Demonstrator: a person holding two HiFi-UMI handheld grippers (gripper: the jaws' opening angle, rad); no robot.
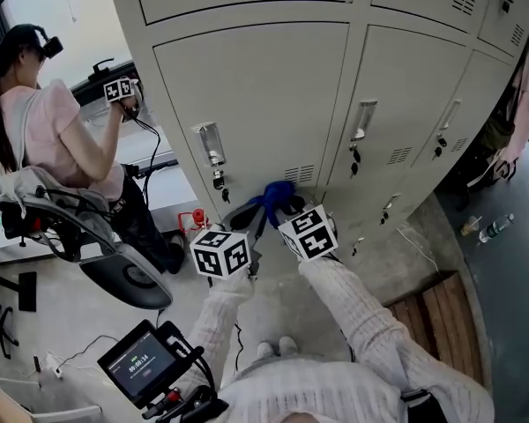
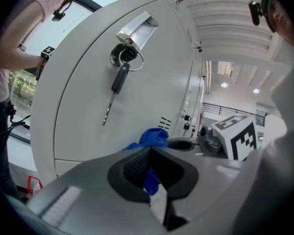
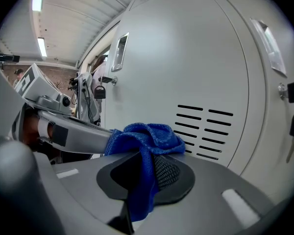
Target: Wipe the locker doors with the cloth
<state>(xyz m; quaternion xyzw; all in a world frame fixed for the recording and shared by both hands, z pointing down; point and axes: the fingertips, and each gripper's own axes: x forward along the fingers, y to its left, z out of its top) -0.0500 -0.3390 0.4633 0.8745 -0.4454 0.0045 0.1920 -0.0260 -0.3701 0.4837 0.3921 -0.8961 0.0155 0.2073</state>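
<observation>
The right tool [image 3: 146,175] is shut tight, with a fold of the blue cloth [image 3: 147,136] pinched between its pads. The left tool [image 2: 152,168] is also closed on the cloth's other end. The bunched cloth is low against the grey locker door [image 1: 256,104], beside its vent slots [image 3: 206,131] and below the hanging key [image 2: 120,78].

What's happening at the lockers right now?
A person holds a blue cloth clamped in both the left gripper and the right gripper, low on a grey locker door near its vent slots. Whether the cloth touches the door isn't clear. A key hangs in the lock. Another person works to the left.
</observation>
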